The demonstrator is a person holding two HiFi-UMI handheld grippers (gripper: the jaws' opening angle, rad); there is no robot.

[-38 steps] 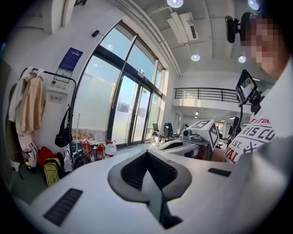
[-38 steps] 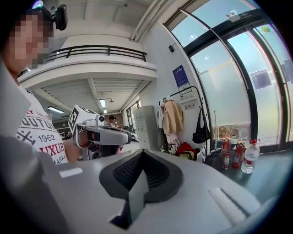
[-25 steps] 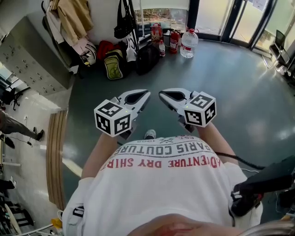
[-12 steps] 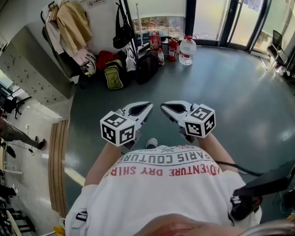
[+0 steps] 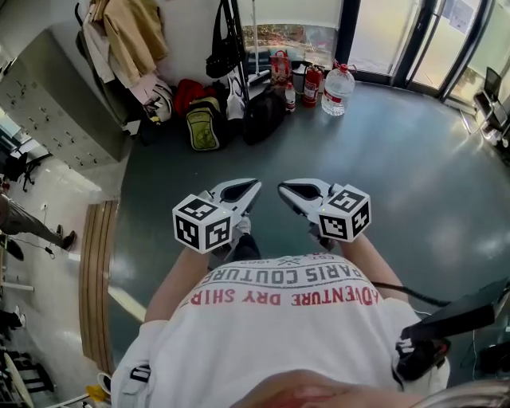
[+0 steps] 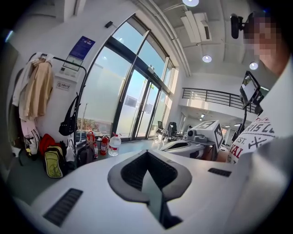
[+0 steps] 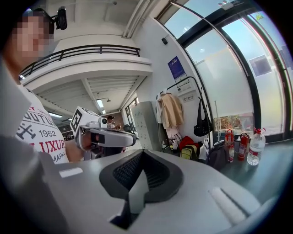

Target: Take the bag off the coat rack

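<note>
head view: left gripper (image 5: 253, 185) and right gripper (image 5: 281, 188) are both pressed together, empty, while black bag (image 5: 225, 56) hangs on coat rack (image 5: 232, 12) at 12 o'clock.

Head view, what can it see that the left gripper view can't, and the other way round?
Only the head view shows the marker cube on the left gripper and the person's shoe on the floor. Only the left gripper view shows the ceiling lights, the balcony railing and the blue poster. Both show the black bag hanging on the coat rack, the beige coat, the water bottle and the right gripper.
</note>
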